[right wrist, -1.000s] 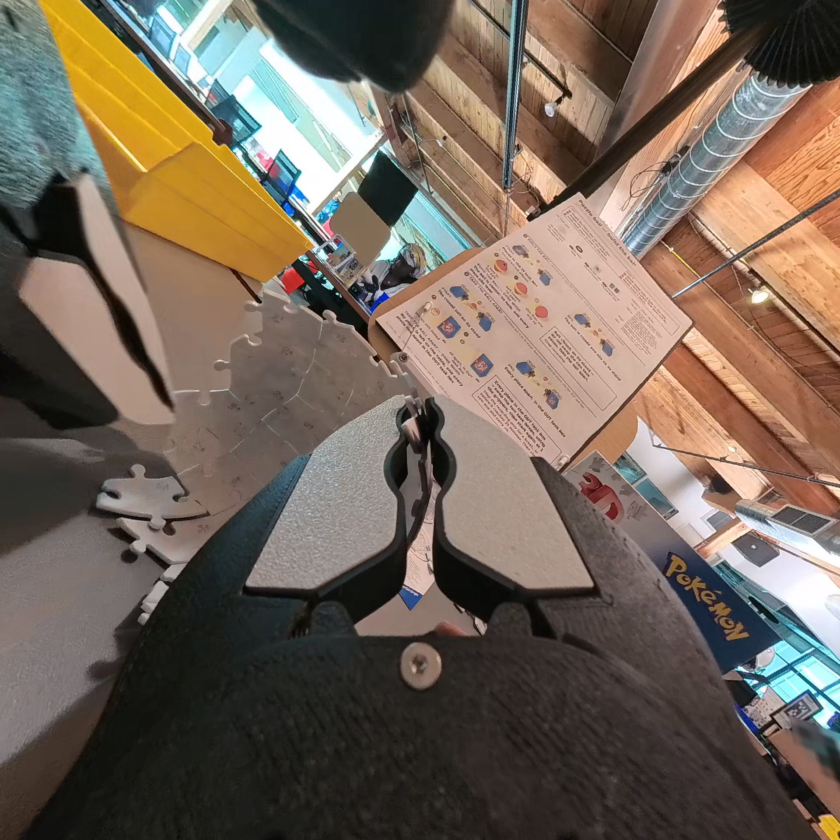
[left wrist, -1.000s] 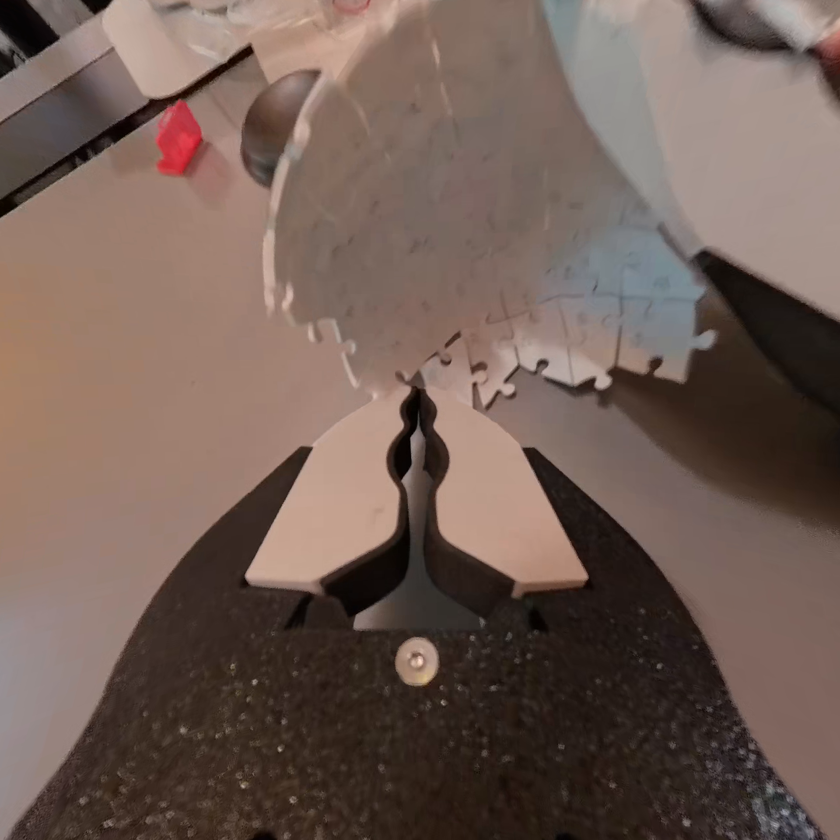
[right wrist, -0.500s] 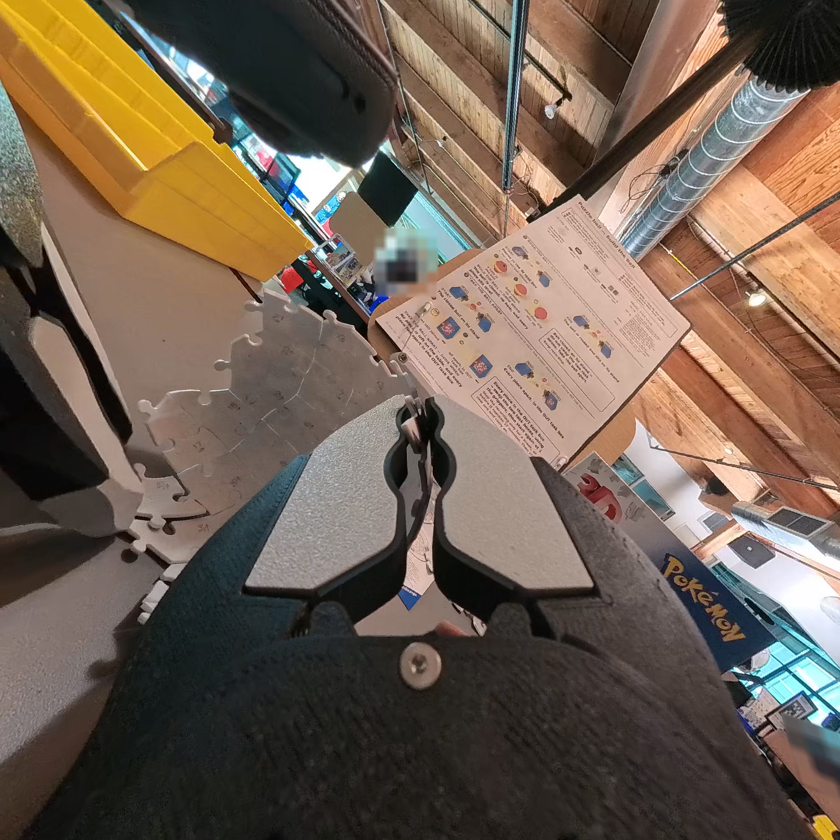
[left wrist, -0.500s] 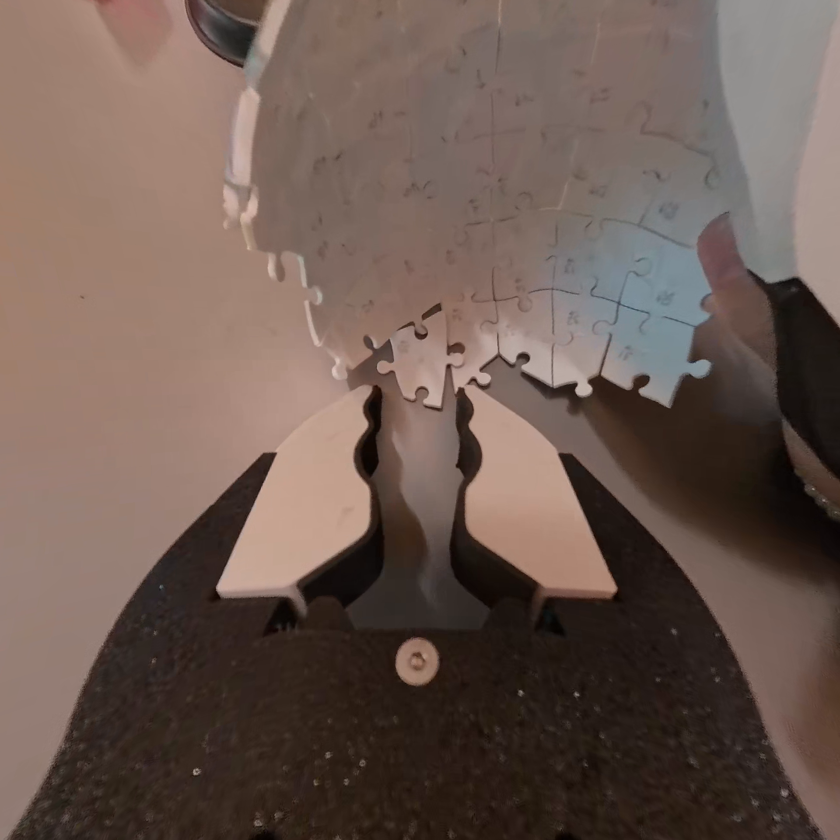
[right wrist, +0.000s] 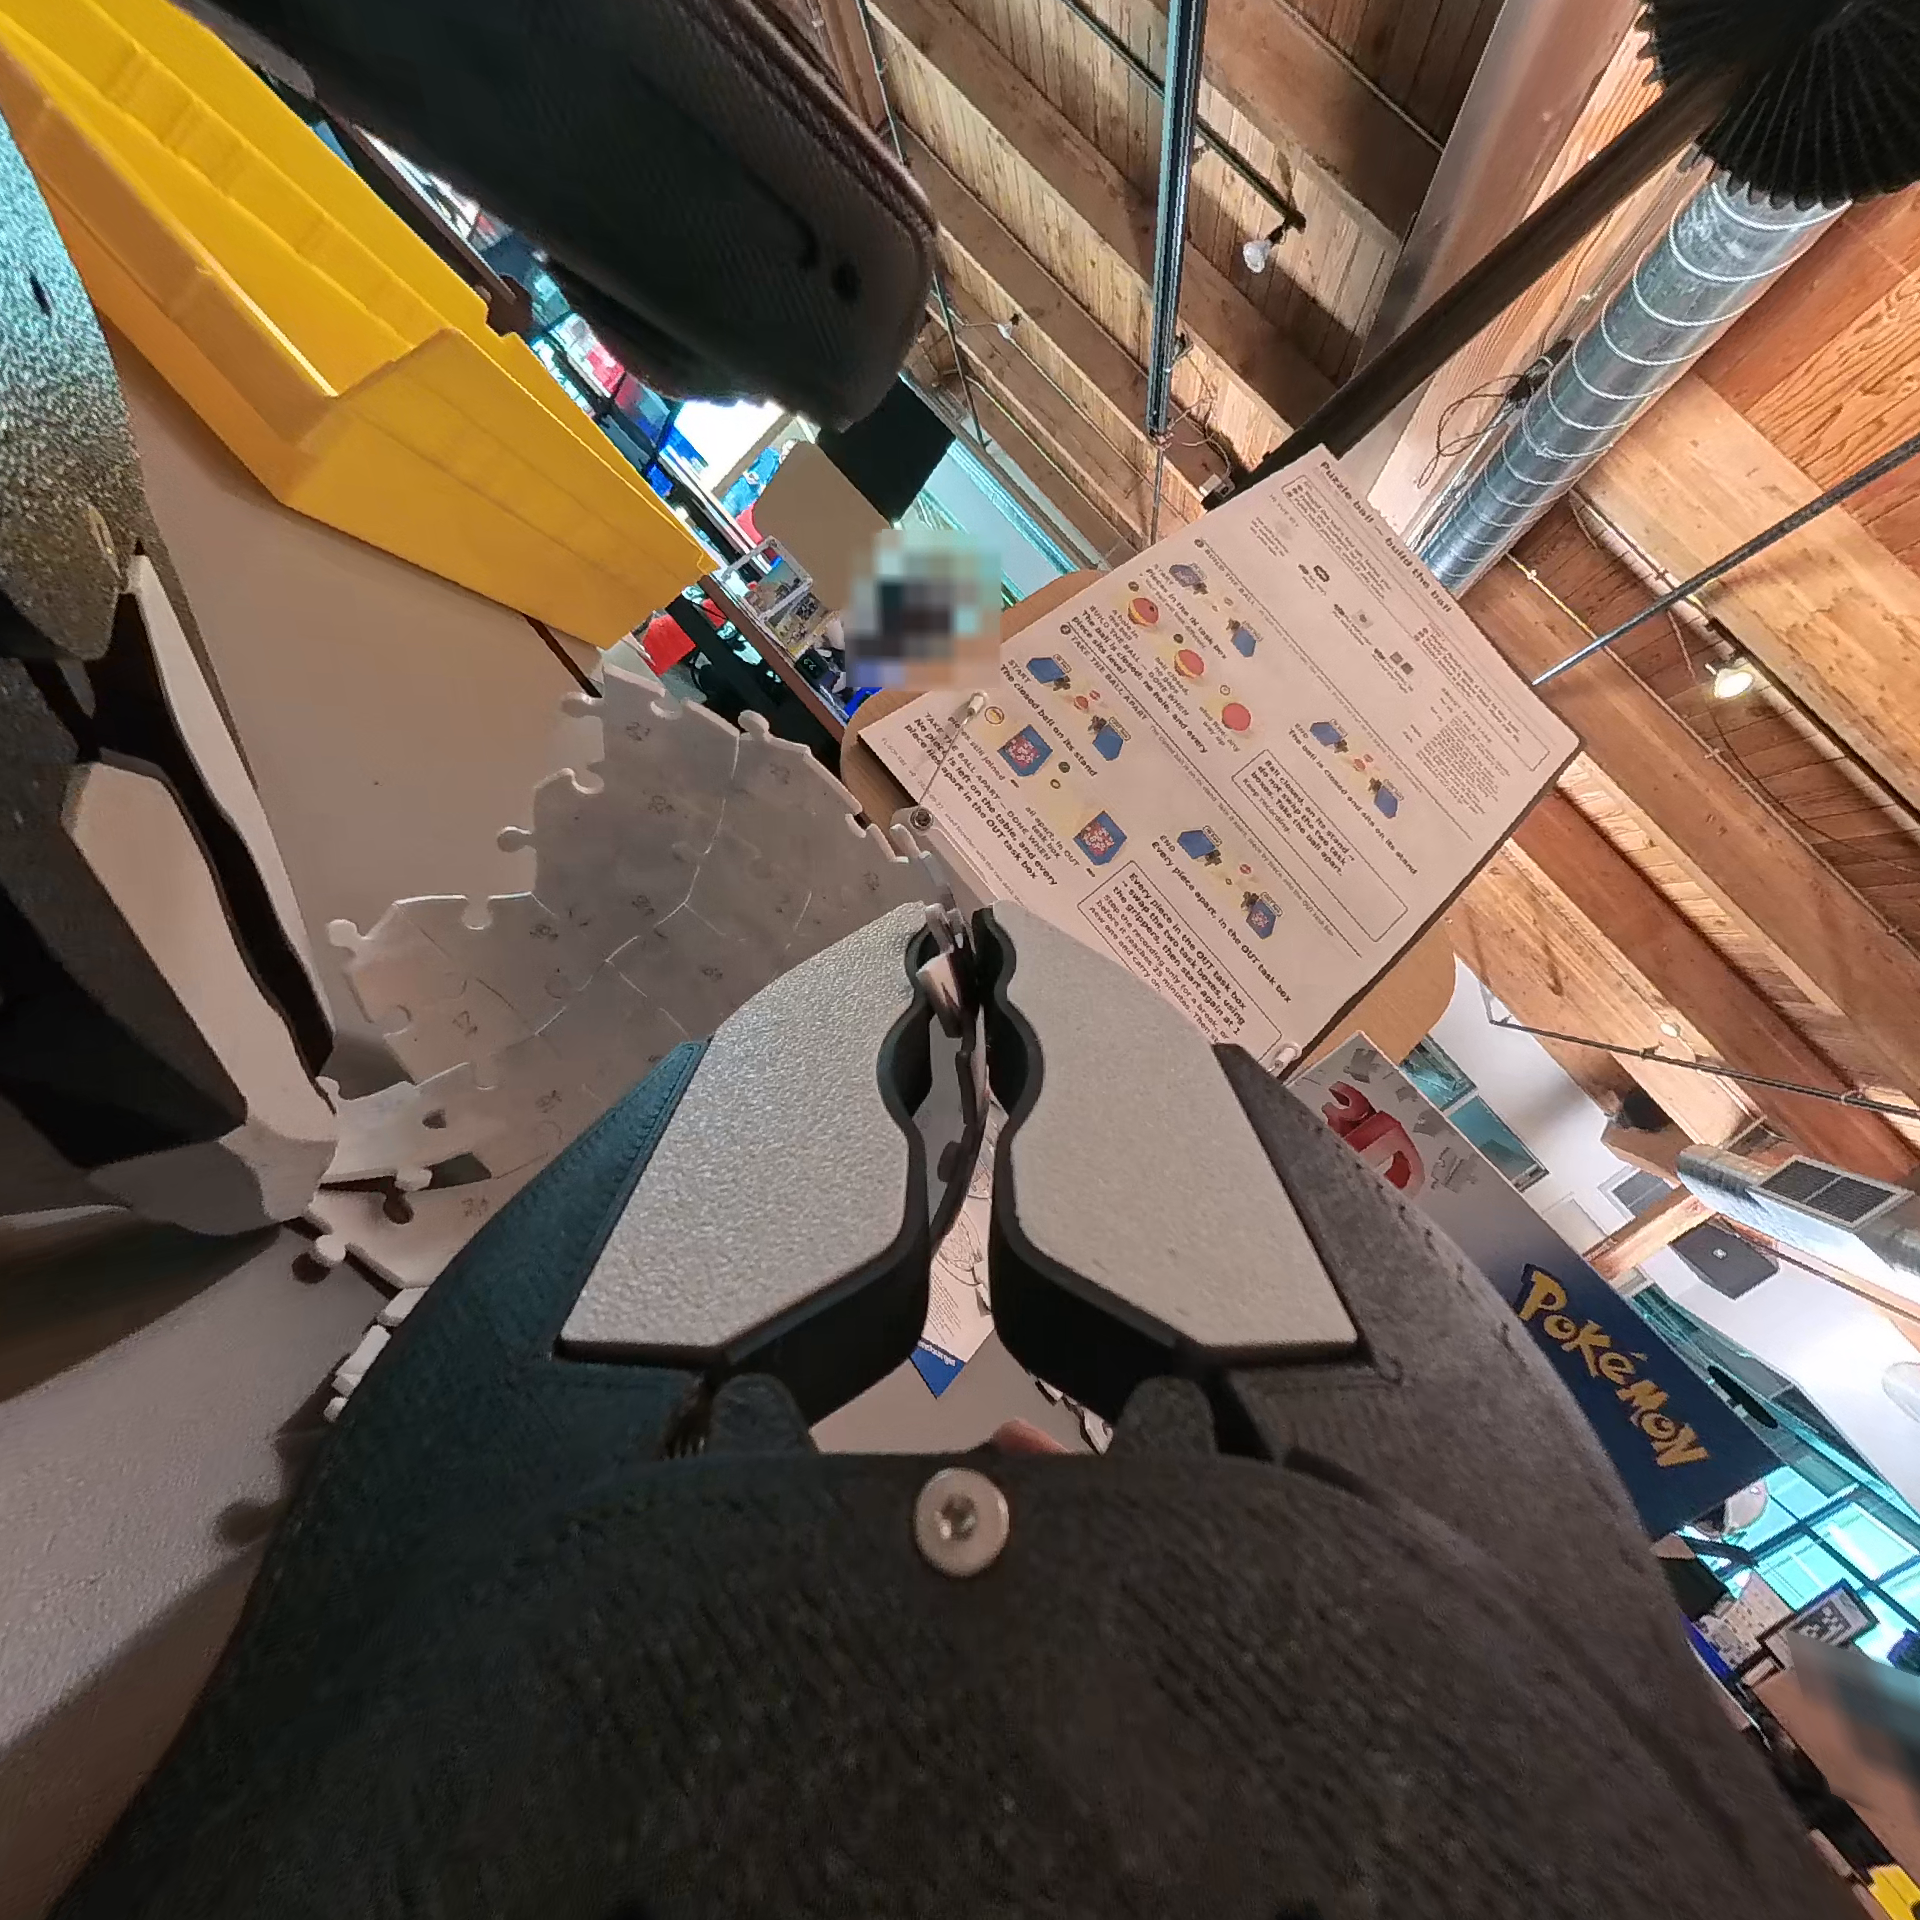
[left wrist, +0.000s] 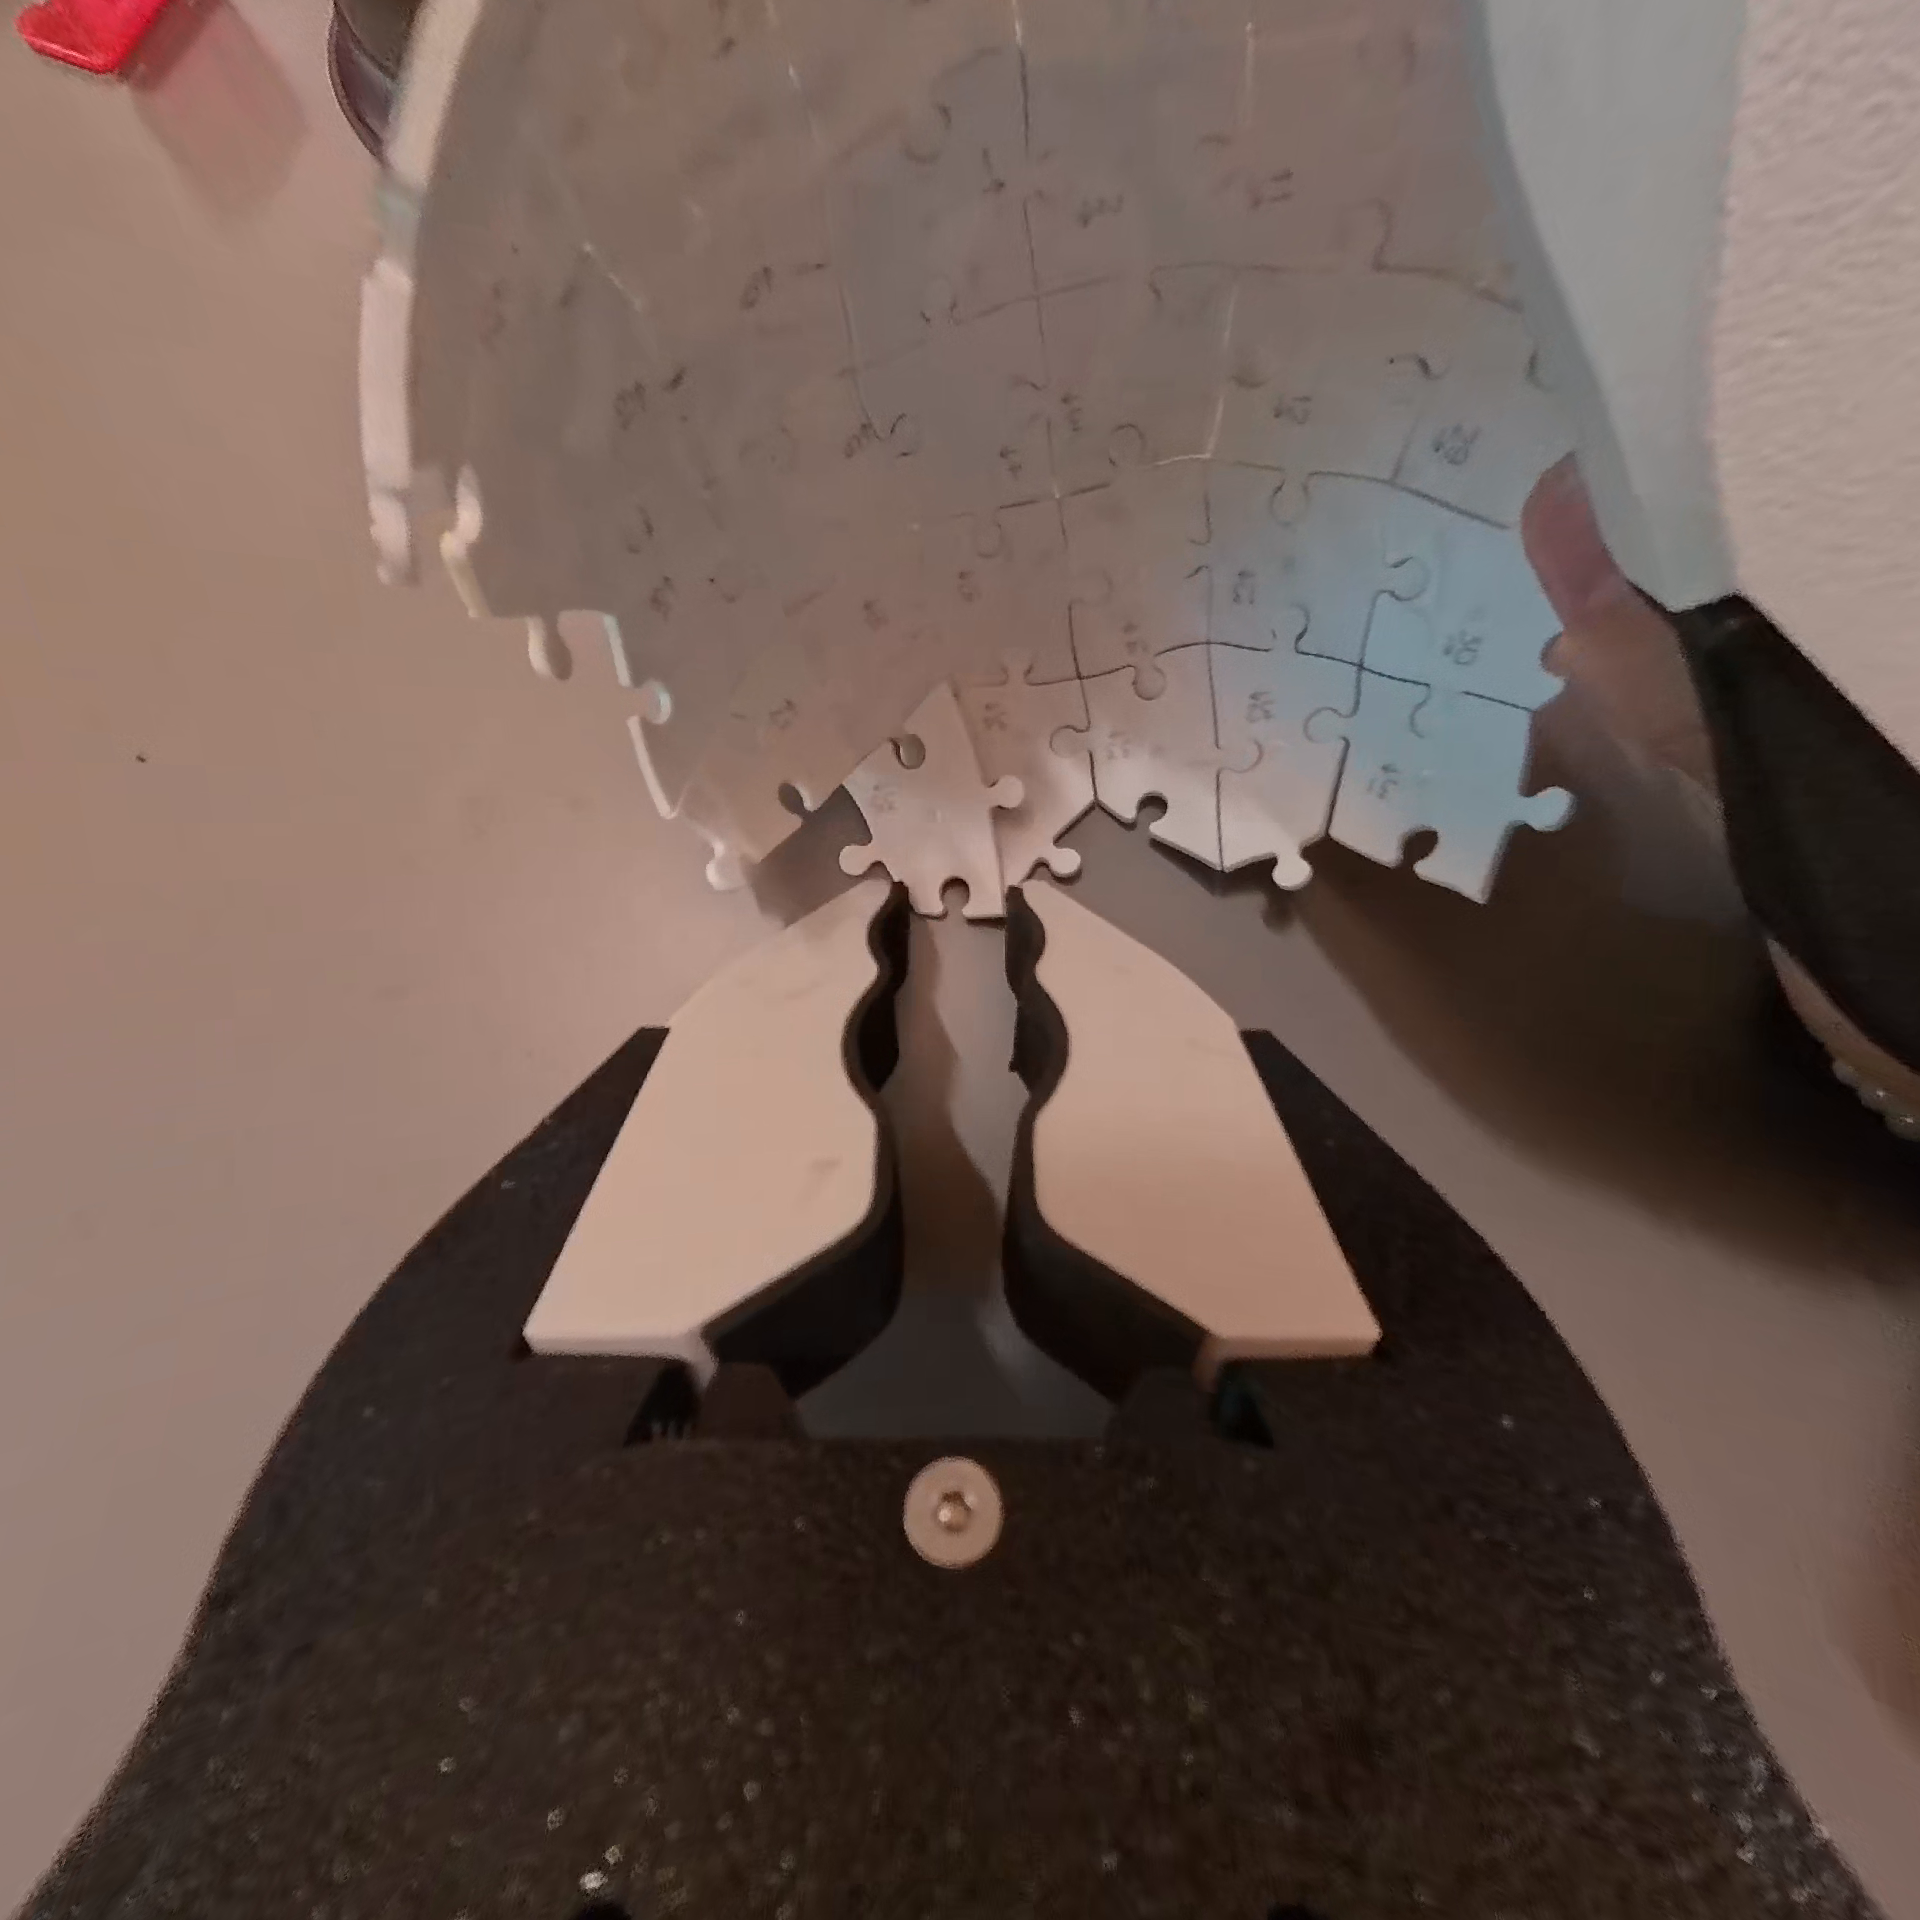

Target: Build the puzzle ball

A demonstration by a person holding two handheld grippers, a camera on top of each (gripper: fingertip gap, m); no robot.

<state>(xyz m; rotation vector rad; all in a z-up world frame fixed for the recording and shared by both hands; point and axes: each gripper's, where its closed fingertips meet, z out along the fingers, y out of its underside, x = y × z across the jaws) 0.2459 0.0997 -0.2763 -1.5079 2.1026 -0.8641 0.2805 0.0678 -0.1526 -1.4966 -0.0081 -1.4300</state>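
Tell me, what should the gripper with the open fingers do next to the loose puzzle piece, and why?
Probably nudge the left gripper forward and close on the loose piece. It sits askew at the shell edge, just past the open fingertips, while the right gripper pinches the shell's rim.

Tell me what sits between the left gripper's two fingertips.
In the left wrist view, the left gripper is open; the bottom tab of one small puzzle piece, hanging off the curved puzzle shell, sits at the gap's mouth. Behind it, bare table.

Writing marks the instruction sheet (right wrist: 1247,748), blue banner (right wrist: 1600,1371) and puzzle pieces (left wrist: 1039,416).
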